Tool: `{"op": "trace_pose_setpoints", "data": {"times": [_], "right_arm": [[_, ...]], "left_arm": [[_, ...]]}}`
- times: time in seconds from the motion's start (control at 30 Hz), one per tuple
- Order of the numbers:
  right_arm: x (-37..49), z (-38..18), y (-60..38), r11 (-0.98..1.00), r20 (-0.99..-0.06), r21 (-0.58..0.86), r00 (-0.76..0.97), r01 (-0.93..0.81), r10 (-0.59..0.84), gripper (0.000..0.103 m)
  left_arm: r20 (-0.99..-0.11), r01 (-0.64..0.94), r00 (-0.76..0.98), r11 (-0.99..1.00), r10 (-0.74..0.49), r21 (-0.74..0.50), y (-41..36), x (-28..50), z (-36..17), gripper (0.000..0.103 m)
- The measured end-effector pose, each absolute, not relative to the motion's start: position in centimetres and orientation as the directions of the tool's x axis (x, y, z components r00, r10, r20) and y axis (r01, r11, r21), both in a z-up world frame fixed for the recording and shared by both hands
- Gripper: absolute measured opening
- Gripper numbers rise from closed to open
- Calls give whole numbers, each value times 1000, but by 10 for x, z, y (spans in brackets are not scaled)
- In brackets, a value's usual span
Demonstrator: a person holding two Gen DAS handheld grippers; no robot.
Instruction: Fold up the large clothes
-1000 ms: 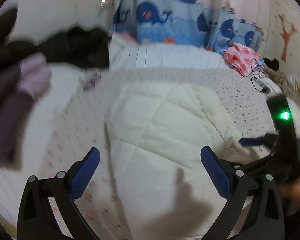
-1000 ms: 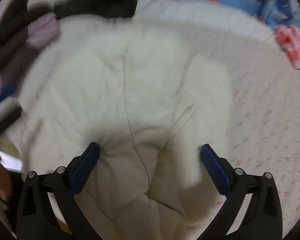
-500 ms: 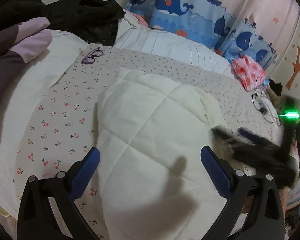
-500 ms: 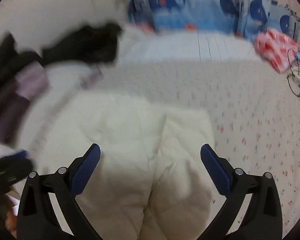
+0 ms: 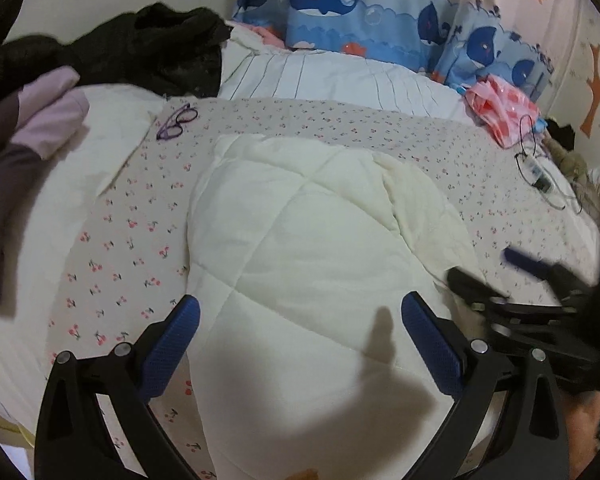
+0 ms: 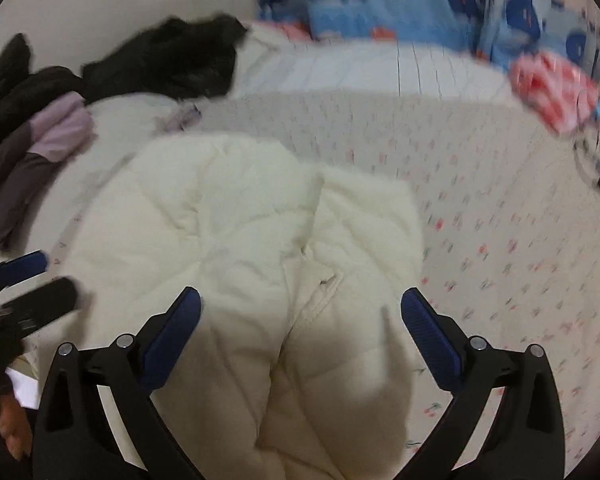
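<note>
A cream quilted puffer coat (image 5: 300,248) lies folded on the floral bed sheet (image 5: 112,248), its near end running off the bottom of both views. My left gripper (image 5: 300,320) hovers open above its near half, nothing between the blue pads. The right gripper (image 5: 512,272) shows blurred at the right edge of the left wrist view. In the right wrist view the coat (image 6: 252,240) fills the middle, a seam running down it, and my right gripper (image 6: 300,316) stands open over it. The left gripper (image 6: 28,284) appears blurred at the left edge there.
Black and purple clothes (image 5: 60,80) are heaped at the back left. Purple glasses (image 5: 178,121) lie on the sheet. A striped white pillow (image 5: 332,80), whale-print cushions (image 5: 340,16), a pink cloth (image 5: 504,108) and cables (image 5: 540,172) sit further back and right.
Both grippers have drawn back and up from the coat, so more of the bed shows. The right gripper has moved lower in the left wrist view. Both stay open.
</note>
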State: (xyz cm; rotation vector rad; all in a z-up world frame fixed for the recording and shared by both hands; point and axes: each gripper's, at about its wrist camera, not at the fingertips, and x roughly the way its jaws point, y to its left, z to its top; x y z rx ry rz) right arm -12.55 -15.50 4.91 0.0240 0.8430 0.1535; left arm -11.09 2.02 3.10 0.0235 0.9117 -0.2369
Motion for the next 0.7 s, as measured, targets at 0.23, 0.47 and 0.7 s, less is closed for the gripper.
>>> {"op": "trace_pose_setpoints", "data": {"times": [0.23, 0.47, 0.7], "right_arm": [[-136, 26, -147, 982, -828, 3, 551, -190, 109, 97], [-157, 67, -160, 981, -774, 10, 619, -193, 129, 97], [-164, 68, -169, 985, -803, 7, 586, -174, 109, 97]], "left_arm": [[-783, 242, 584, 967, -212, -81, 10, -112, 31, 96], [-807, 204, 537, 966, -246, -159, 19, -117, 29, 96], [-750, 203, 642, 979, -157, -30, 17, -139, 41, 96]]}}
